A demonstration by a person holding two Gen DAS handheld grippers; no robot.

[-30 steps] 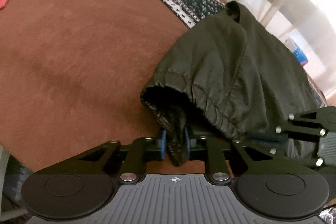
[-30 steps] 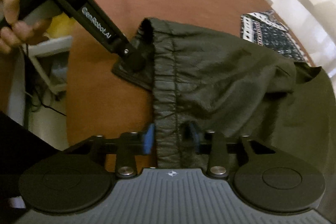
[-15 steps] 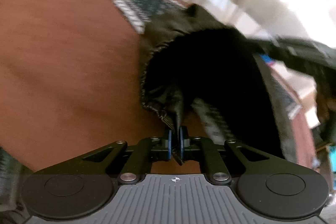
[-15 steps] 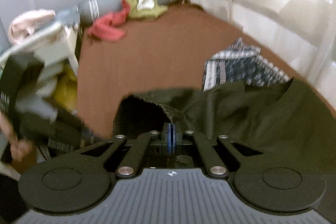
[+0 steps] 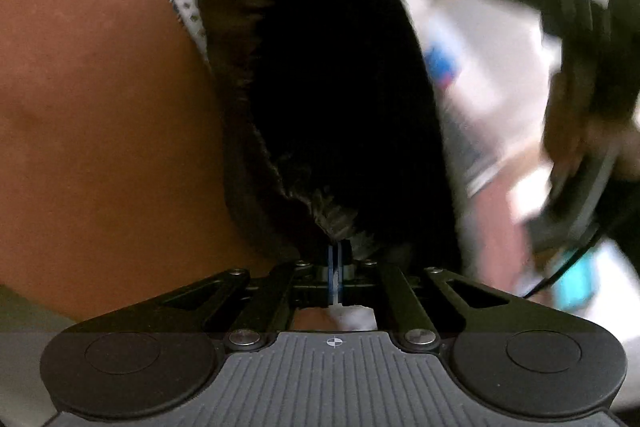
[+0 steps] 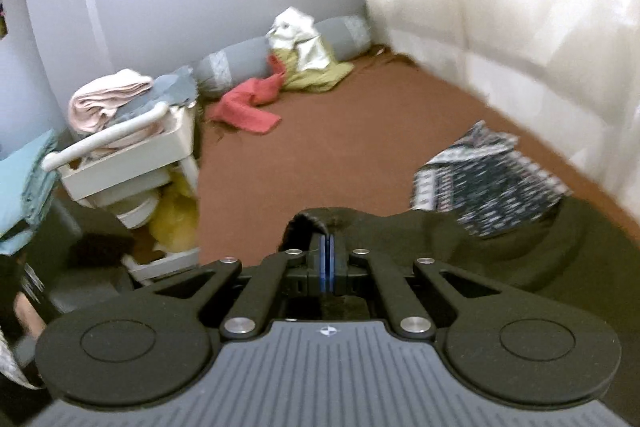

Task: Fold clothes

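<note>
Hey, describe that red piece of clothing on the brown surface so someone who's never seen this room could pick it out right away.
Look to the far end of the brown surface, where a grey bolster lies against the blue-grey wall. The red garment lies crumpled just in front of it, beside an olive-green cloth with a white cloth on top. It is the only red item there.

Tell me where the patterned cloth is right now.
In the right wrist view the patterned cloth lies on the brown bed cover, right of centre, touching the dark garment near the curtain.
</note>
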